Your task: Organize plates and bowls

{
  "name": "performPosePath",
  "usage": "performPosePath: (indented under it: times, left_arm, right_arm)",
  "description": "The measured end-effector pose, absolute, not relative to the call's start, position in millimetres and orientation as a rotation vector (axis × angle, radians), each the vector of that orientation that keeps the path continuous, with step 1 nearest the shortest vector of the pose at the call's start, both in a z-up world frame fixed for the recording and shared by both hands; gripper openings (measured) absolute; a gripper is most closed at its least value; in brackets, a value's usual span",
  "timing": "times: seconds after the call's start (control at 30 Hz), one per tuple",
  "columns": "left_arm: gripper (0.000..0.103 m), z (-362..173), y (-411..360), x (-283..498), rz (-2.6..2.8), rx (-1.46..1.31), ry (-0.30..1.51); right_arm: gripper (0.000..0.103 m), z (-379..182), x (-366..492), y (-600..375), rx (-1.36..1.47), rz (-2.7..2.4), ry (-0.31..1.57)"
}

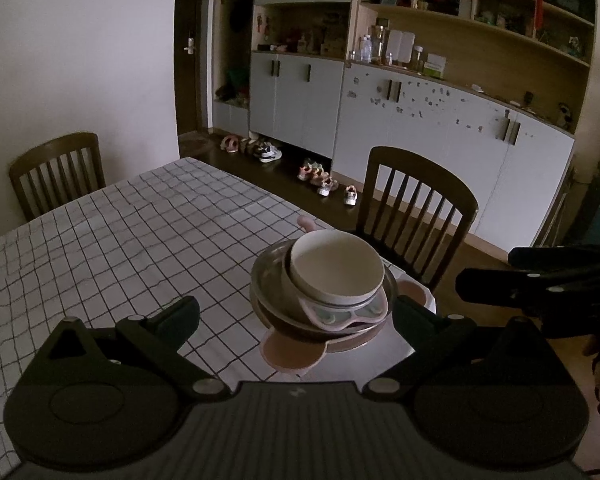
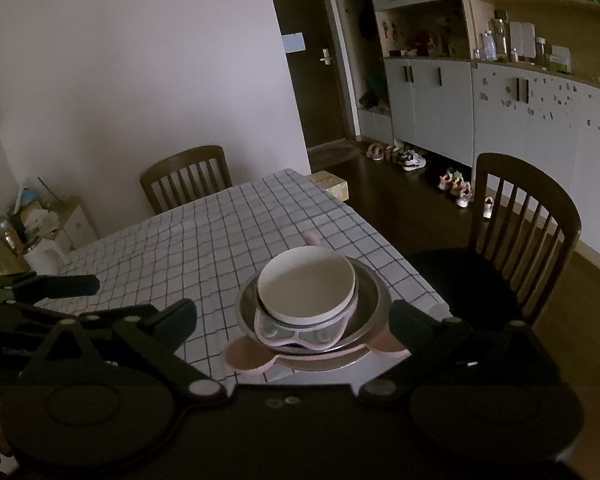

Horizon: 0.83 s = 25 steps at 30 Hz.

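Left gripper (image 1: 296, 312): fingers spread wide, nothing gripped.
Right gripper (image 2: 294, 316): fingers spread wide, nothing gripped.
Position: side by side, both pointing far.

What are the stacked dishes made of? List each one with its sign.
White bowl: matte, likely ceramic or melamine. Grey bowl under it: metal, reflective sheen, probably steel. Pink plate at the bottom: soft matte finish with ear-shaped lobes, probably silicone or plastic.

Table w/ checked cloth (image 2: 204, 240); pink plate (image 2: 244, 356) at corner.
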<state>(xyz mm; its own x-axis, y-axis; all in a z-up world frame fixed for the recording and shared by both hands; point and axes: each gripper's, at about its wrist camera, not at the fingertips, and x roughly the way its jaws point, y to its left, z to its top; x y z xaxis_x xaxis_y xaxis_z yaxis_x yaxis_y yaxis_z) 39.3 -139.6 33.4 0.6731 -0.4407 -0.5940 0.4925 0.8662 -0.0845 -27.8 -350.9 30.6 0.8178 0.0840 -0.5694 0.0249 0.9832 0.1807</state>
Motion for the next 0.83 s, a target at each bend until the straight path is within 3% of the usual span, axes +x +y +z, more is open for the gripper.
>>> performPosePath:
  times: [0.83]
  left_arm:
    - [0.103,34.9,-139.5,33.9,-0.547,0.062,0.644]
  right_arm:
    - [0.103,27.2,-35.4,-351.0,0.201,-0.007,0.650]
